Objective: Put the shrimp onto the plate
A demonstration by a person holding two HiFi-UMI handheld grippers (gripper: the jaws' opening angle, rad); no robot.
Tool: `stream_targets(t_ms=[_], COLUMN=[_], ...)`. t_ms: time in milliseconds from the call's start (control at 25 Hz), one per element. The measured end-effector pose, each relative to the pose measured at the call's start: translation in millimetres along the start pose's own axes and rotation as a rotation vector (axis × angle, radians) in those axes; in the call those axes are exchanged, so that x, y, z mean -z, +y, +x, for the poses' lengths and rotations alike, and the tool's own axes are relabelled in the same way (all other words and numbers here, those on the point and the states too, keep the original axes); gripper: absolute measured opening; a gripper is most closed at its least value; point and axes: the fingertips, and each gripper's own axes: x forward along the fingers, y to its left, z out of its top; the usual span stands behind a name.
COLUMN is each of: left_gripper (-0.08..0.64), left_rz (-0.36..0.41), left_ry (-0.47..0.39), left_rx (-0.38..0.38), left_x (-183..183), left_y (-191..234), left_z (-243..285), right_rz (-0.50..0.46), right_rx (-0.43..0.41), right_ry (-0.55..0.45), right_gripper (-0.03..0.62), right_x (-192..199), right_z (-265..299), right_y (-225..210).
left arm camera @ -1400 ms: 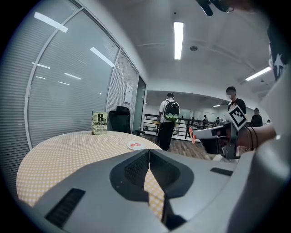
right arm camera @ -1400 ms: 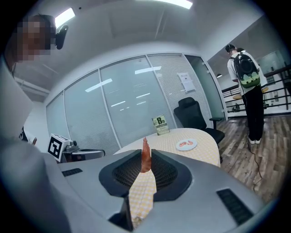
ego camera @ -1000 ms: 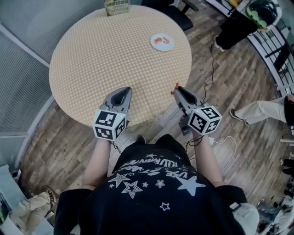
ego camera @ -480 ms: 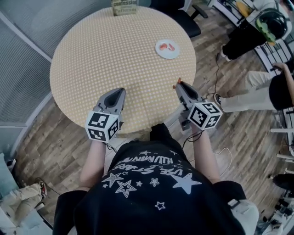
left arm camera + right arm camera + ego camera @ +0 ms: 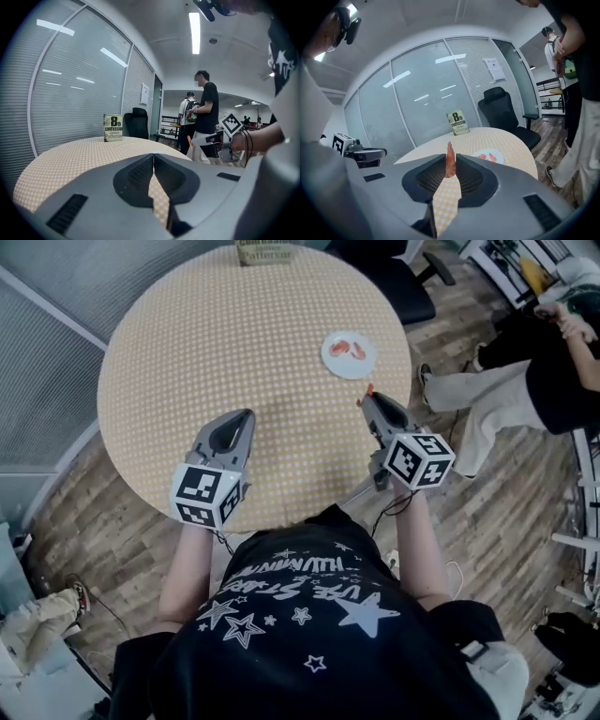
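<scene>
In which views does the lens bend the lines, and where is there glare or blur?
Left gripper view: strong fisheye bending, dark corners, the ceiling light glares and repeats as streaks on the glass wall. Right gripper view: same bending, the shrimp between the jaws is sharp. Head view: mild bending, even light, little blur.

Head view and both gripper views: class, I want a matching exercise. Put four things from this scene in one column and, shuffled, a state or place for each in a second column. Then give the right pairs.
Things:
1. left gripper
2. right gripper
3. plate
4. book

States or places:
A. stands upright at the far edge of the table
B. jaws shut on a shrimp
C. jaws together, nothing between them
D. lies flat near the table's right edge with other shrimp on it

Pairs: 1-C, 2-B, 3-D, 4-A
</scene>
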Motion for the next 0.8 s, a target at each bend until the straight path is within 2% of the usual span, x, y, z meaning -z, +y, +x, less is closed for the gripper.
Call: stream_targets(t_ms=[200, 320, 600, 800], left_gripper=[0.012, 0.012, 0.012, 0.012], left_rz=[0.019, 0.003, 0.032, 0.010], left_ry=[0.009, 0.032, 0.093, 0.117], left_rx=[-0.049, -0.075, -0.125, -0.187], left_x=[-9.0, -5.7, 1.2, 7.6], left_y=[0.5, -5.7, -15.8, -11.2], left_z=[35.3, 54.7, 83.7, 94.0], right_rz=[0.009, 0.023, -0.013, -0.013], right_rx=[-0.022, -0.043, -0.078, -0.095], right_ry=[0.022, 0.047, 0.156, 0.252], right_gripper=[0.069, 0.069, 0.069, 0.069], right_x=[-7.6, -6.9, 6.0, 25.0], right_z=[23.1, 35.7, 76.3, 108.3], right_y=[-38.5, -57.2, -89.2, -109.0])
